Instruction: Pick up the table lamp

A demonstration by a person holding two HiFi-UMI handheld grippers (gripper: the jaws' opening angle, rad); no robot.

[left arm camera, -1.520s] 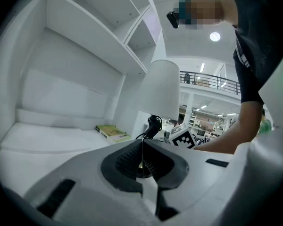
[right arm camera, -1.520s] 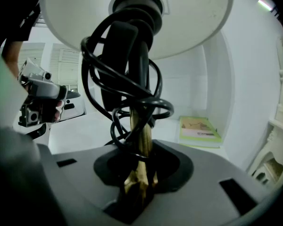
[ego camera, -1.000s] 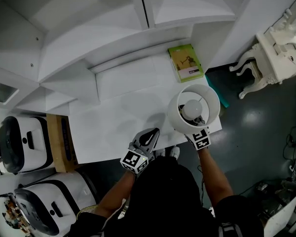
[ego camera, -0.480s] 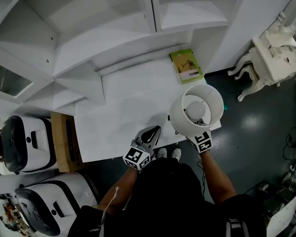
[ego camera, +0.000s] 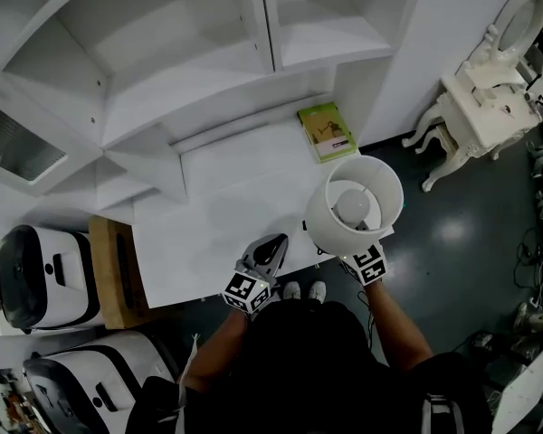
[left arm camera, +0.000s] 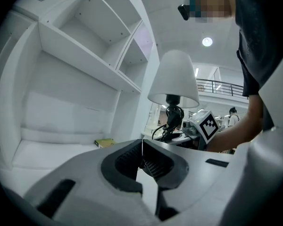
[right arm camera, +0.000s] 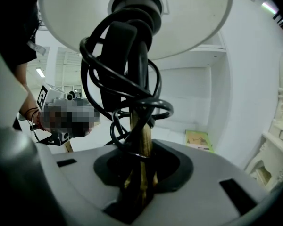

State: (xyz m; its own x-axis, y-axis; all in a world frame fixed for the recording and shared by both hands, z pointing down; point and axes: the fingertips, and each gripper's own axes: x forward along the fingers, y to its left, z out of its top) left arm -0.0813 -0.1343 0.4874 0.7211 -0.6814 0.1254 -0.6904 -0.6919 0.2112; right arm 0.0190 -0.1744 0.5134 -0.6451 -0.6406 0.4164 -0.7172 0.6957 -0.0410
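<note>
The table lamp's white shade (ego camera: 354, 205) hangs over the right front corner of the white table (ego camera: 208, 224), seen from above with its bulb showing. My right gripper (ego camera: 361, 250) sits under the shade, shut on the lamp's brass stem (right arm camera: 140, 160). Black cord (right arm camera: 125, 86) is coiled round the stem above the jaws. My left gripper (ego camera: 264, 257) rests near the table's front edge, shut with nothing between its jaws (left arm camera: 142, 155). In the left gripper view the lamp shade (left arm camera: 174, 78) stands to the right ahead of it.
A green book (ego camera: 325, 132) lies at the table's back right. White shelves (ego camera: 181, 52) rise behind the table. An ornate white dressing table (ego camera: 484, 98) stands on the dark floor to the right. White machines (ego camera: 41, 278) and a wooden panel (ego camera: 114, 269) are at the left.
The head camera has shifted; the lamp stays held in the right gripper over the table's right front corner. The left gripper keeps its place, still shut.
</note>
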